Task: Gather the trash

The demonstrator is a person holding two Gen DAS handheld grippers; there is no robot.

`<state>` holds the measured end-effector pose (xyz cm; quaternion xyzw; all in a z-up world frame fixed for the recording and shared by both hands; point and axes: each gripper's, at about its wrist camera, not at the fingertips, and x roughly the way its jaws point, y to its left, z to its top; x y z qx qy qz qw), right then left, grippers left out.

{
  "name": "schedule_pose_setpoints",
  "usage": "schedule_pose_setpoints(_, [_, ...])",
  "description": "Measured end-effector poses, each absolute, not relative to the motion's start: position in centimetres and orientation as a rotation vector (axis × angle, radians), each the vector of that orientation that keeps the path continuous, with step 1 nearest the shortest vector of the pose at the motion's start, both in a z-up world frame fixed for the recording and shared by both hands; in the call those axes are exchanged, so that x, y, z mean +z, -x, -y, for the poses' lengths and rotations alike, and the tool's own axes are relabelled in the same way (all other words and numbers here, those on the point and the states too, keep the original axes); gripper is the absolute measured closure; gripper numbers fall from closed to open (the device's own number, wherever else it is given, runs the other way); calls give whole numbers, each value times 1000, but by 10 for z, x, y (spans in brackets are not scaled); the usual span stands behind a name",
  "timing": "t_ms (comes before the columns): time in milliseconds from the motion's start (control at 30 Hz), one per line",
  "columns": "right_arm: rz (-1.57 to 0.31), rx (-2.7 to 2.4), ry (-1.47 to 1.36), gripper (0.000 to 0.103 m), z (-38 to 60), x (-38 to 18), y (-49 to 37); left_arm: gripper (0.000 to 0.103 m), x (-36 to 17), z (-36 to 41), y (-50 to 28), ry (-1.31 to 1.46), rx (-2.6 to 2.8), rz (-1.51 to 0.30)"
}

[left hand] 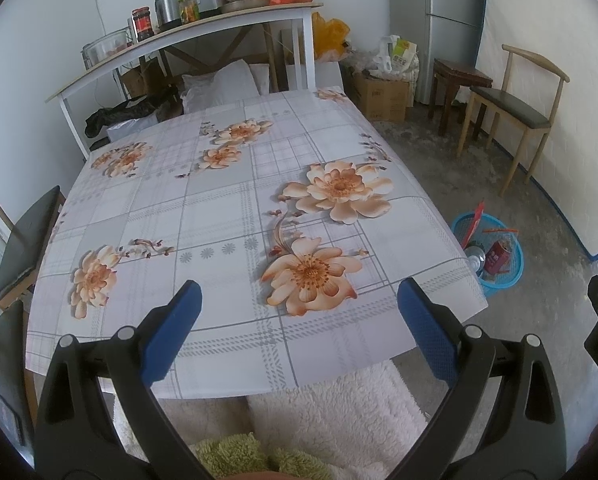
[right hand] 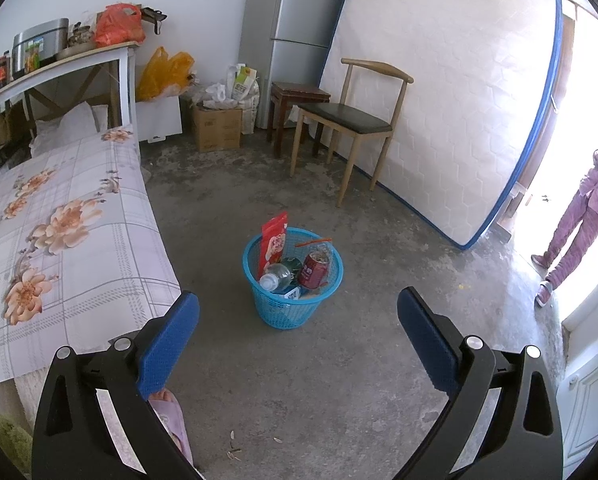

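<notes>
A blue plastic basket (right hand: 295,308) stands on the concrete floor to the right of the table. It holds a red can (right hand: 314,267), a clear plastic bottle (right hand: 276,276), a red snack packet (right hand: 274,244) and other scraps. The basket also shows in the left wrist view (left hand: 499,280) past the table's right edge. My left gripper (left hand: 297,300) is open and empty above the near edge of the table with the flowered cloth (left hand: 219,208). My right gripper (right hand: 298,312) is open and empty above the floor, with the basket seen between its fingers.
A wooden chair (right hand: 347,120), a dark stool (right hand: 297,96), a fridge (right hand: 295,20) and a leaning mattress (right hand: 451,100) line the far right. Cardboard box (right hand: 217,128) and bags sit by the wall. A shelf with jars and a cooker (left hand: 187,0) stands behind the table. A person (right hand: 587,216) stands at the doorway.
</notes>
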<state>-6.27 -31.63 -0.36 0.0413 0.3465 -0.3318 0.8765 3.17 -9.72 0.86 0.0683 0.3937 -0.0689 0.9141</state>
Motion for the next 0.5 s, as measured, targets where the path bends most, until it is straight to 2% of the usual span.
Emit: schedule_pose_setpoints(500, [-723,-694,-81,6,318,-2,63,9,5,94,-33,-127,-143,-823])
